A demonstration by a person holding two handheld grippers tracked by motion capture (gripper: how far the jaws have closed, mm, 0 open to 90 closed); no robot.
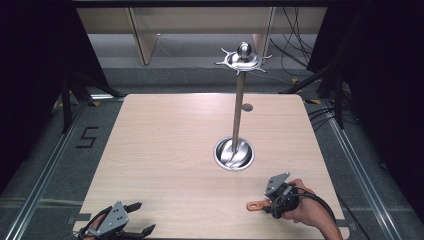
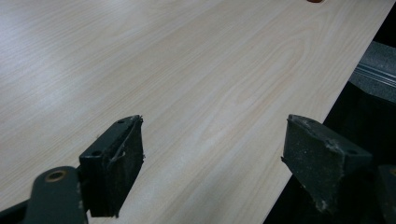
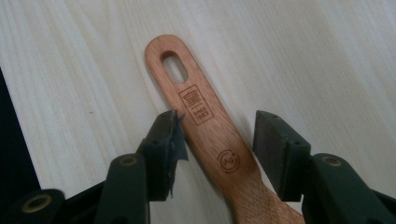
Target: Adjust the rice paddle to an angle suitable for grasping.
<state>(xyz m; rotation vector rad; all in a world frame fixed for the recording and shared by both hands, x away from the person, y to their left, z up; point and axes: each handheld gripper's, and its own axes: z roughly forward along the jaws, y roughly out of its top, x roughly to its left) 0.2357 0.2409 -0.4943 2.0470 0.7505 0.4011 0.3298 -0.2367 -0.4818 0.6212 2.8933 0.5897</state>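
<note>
Wooden utensil handle (image 3: 205, 126) lay flat near the table's (image 1: 165, 145) front right edge, between the right gripper's (image 3: 217, 135) open jaws, ungripped. It looked light, stiff; mid-handle suited grasping. Left gripper (image 2: 212, 154) gaped wide, empty.

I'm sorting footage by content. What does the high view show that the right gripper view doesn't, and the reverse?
High view alone: the steel hanging stand with its round base and hooked top, the left gripper, the floor and cables. Right gripper view alone: the wooden handle's slotted hole, stamped logos and the open jaws straddling it. Both: the wooden table, the handle and the right gripper.
</note>
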